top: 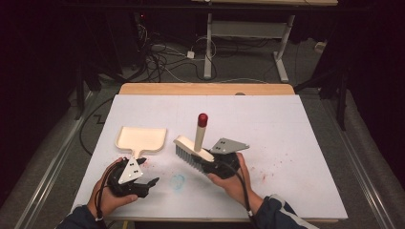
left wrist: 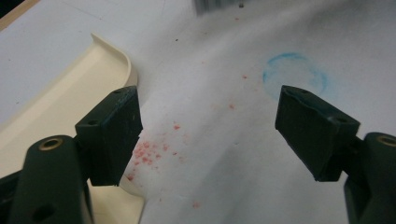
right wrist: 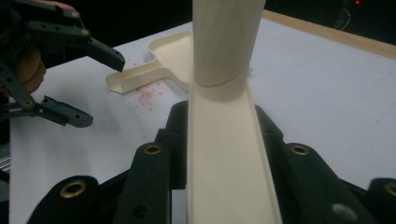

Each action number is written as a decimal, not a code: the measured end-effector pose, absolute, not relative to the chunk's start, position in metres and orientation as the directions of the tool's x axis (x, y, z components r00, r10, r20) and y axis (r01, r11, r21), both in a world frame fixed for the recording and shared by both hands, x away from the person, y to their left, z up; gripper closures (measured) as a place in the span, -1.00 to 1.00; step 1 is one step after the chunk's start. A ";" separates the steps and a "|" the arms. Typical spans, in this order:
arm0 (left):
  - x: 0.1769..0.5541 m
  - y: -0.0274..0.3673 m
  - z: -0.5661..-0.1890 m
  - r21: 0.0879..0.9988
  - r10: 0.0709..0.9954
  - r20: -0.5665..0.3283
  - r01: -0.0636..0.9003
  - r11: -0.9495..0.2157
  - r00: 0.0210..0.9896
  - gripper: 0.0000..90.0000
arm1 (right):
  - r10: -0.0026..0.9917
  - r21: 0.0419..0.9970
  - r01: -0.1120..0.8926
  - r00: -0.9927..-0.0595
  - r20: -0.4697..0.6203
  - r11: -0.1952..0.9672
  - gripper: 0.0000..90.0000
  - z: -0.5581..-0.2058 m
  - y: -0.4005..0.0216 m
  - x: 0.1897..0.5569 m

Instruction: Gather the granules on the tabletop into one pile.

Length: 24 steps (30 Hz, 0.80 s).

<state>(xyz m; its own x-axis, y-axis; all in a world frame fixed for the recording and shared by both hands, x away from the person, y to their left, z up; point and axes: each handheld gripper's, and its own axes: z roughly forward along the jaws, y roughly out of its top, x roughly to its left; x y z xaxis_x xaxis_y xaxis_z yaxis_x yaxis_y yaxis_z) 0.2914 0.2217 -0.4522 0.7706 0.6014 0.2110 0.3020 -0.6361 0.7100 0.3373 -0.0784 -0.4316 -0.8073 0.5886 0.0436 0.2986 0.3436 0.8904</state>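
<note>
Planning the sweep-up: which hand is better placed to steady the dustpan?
Left. The open left gripper sits beside the dustpan handle, near the red crumbs, while the right gripper is shut on the brush.

Dim overhead light on the white table (top: 296, 143), dark surroundings, soft close-up blur.

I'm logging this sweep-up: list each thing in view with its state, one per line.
Brush: lifted off the table, clamped in the right claw, handle pointing up.
Dustpan: lying flat on the table, beside the left claw, not gripped.
Left claw: open, nothing between its jaws.
Red crumbs: scattered loose on the table by the dustpan.
Blue ring mark: drawn on the table.
</note>
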 end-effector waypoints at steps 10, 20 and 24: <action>0.291 0.221 -0.453 0.708 0.592 0.208 0.297 -0.640 0.779 -0.51 | 0.777 0.875 0.422 -0.623 0.092 0.235 0.49 -0.457 -0.078 0.344; 0.292 0.219 -0.455 0.695 0.574 0.177 0.312 -0.648 0.799 -0.50 | 0.870 0.860 0.502 -0.462 0.172 0.097 0.49 -0.458 -0.113 0.336; 0.292 0.217 -0.456 0.686 0.561 0.165 0.314 -0.656 0.811 -0.50 | 0.878 0.853 0.516 -0.440 0.187 0.077 0.49 -0.456 -0.123 0.334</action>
